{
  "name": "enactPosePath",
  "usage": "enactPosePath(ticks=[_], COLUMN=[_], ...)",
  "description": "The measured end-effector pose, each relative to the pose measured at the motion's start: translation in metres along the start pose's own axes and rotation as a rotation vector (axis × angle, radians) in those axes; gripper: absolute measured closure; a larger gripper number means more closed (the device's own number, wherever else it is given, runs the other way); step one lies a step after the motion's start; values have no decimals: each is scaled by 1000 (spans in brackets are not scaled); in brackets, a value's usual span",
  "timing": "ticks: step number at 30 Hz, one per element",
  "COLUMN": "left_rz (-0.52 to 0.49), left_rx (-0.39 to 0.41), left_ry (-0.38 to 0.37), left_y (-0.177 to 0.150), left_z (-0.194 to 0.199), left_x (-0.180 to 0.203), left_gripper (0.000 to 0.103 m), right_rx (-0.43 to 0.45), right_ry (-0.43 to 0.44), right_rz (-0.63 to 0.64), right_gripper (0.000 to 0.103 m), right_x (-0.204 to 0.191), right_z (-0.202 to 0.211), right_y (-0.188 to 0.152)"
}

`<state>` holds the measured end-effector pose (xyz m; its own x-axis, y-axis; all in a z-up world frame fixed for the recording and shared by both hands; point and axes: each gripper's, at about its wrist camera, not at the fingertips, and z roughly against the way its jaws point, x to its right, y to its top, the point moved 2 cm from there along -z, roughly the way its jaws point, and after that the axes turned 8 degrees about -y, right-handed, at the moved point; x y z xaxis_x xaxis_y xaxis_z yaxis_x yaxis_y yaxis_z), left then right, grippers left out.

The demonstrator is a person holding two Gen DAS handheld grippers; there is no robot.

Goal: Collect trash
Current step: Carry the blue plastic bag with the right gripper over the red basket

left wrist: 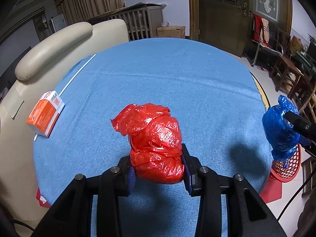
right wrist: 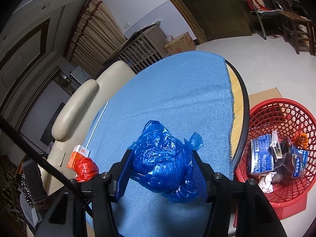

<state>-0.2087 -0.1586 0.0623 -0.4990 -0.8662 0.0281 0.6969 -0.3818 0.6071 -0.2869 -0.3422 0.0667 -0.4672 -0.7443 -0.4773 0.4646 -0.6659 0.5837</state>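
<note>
My left gripper (left wrist: 158,164) is shut on a crumpled red plastic bag (left wrist: 154,140) and holds it over the blue tablecloth (left wrist: 167,79). My right gripper (right wrist: 162,169) is shut on a crumpled blue plastic bag (right wrist: 162,164) near the table's right edge. The blue bag also shows at the right of the left wrist view (left wrist: 280,126), and the red bag shows at the left of the right wrist view (right wrist: 86,168). A red mesh basket (right wrist: 296,114) with several pieces of trash stands on the floor to the right of the table.
An orange and white box (left wrist: 46,114) and a thin white stick (left wrist: 77,75) lie at the table's left edge. A beige sofa (left wrist: 53,39) stands beyond the left edge. Wooden chairs (left wrist: 286,69) and a cardboard box (left wrist: 170,31) stand further off.
</note>
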Motion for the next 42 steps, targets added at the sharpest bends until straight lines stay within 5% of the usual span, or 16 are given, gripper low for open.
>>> enactPosePath(ticks=[19, 42], left_rz=[-55, -244], left_rx=[4, -8], left_ry=[-34, -186], left_y=[0, 9], left_z=[2, 3], left_x=[4, 110], left_gripper=[62, 62], right_rx=[47, 159], right_ry=[-37, -279], right_rz=[-54, -236], right_gripper=[43, 43], right_x=[24, 172], right_z=[23, 86], right_y=[3, 39])
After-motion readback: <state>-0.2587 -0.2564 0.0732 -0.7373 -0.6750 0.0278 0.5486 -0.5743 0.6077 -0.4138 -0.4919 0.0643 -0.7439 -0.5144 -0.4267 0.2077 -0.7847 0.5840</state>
